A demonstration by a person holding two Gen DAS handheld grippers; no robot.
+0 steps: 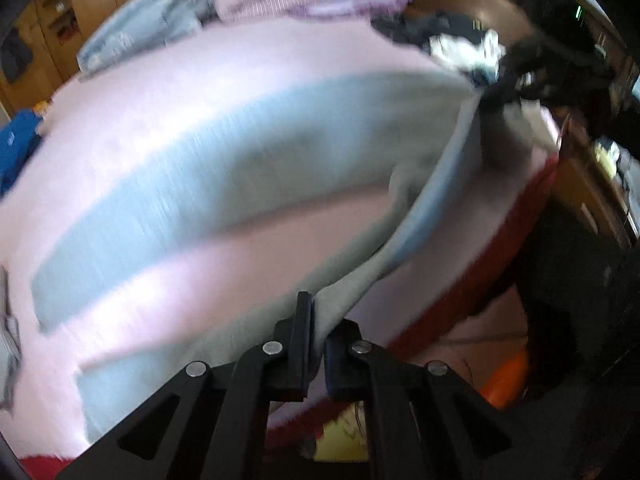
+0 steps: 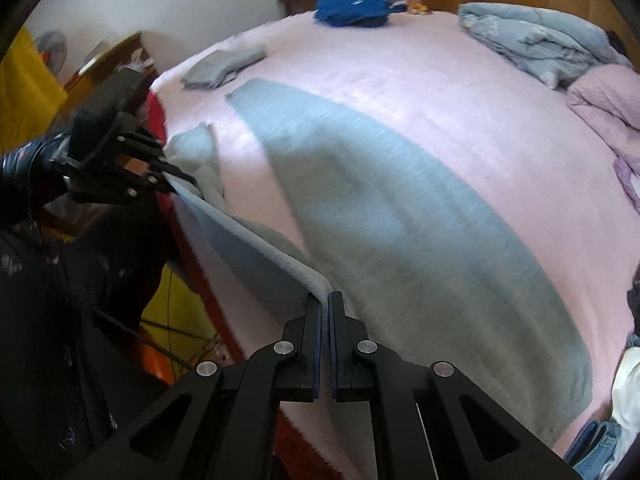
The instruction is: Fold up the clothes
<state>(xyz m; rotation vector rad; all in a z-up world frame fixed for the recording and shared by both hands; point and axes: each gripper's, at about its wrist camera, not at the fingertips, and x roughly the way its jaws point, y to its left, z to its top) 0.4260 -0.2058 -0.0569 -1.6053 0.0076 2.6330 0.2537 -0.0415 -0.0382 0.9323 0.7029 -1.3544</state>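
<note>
Both grippers pinch the same edge of a light grey-blue garment (image 2: 400, 216), one at each end, w/ the edge stretched taut between them above the near side of the bed.

Right wrist view: right gripper (image 2: 325, 300) at 6 o'clock, jaws nearly touching, clamped on a thin fold of the cloth edge. From there the edge runs up toward 10 o'clock to the left gripper (image 2: 180, 176), which holds the other end; jaws there look closed on the fabric. The rest of the garment lies as a long band on the pink bed cover (image 2: 400, 80), sweeping from approx 11 o'clock down to 4 o'clock. A 2nd small part of it bunches just beside the left gripper.

Left wrist view (heavy motion blur): left gripper (image 1: 318, 316) at 6 o'clock, cloth of the garment (image 1: 200, 184) caught between its fingers. The edge climbs to 2 o'clock, where the right gripper (image 1: 500, 96) is a dark blur; its jaws cannot be read here.

Other items on the bed, right view:
- folded grey piece (image 2: 224, 66) at 11 o'clock, near the far end of the band, apart from it
- blue item (image 2: 352, 8) at 12 o'clock
- light blue quilt (image 2: 532, 44) at 1–2 o'clock
- pink blanket (image 2: 608, 100) at 3 o'clock, touching the quilt
- mixed clothes pile (image 2: 624, 400) at 4–5 o'clock, by the band's near end

Red bed side (image 2: 158, 116) shows under the cover's edge at 9–10 o'clock.
</note>
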